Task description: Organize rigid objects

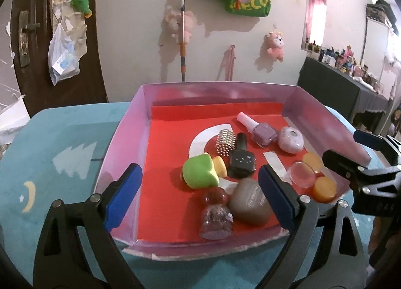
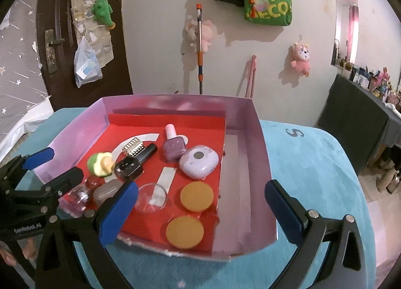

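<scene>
Left wrist view: the step in hand looks like the approach, before any pick. The left gripper [image 1: 200, 193] hangs over the near edge of the shallow pink tray [image 1: 323, 103], its blue-padded fingers [image 1: 125, 196] spread wide with nothing held. The tray sits on the blue-covered table [image 1: 50, 138], and all the small things lie loose on its red floor. Framed between the fingers are a green-and-yellow bottle [image 1: 200, 173], a black nail polish bottle [image 1: 241, 160], a grey-brown compact [image 1: 249, 201] and a clear bottle with a red cap [image 1: 216, 211]; the compact lies just beside the right-hand finger. Farther back lie a purple nail polish bottle [image 1: 260, 132] and a lilac case [image 1: 290, 139]. The right gripper [image 1: 351, 153] shows at the right edge, over the tray's wall.

Right wrist view: the right gripper [image 2: 200, 211] is likewise wide open and empty. Between its fingers [image 2: 117, 211] lie two orange discs [image 2: 196, 196], one nearer than the other, and a clear round dish [image 2: 151, 198] next to the left-hand finger. The left gripper [image 2: 47, 166] is at the left, above the bottle cluster.

The next move, I judge, calls for each hand to settle on one item, drop lower, centre it between the pads and close. The flat discs will want a low, careful pinch.
</scene>
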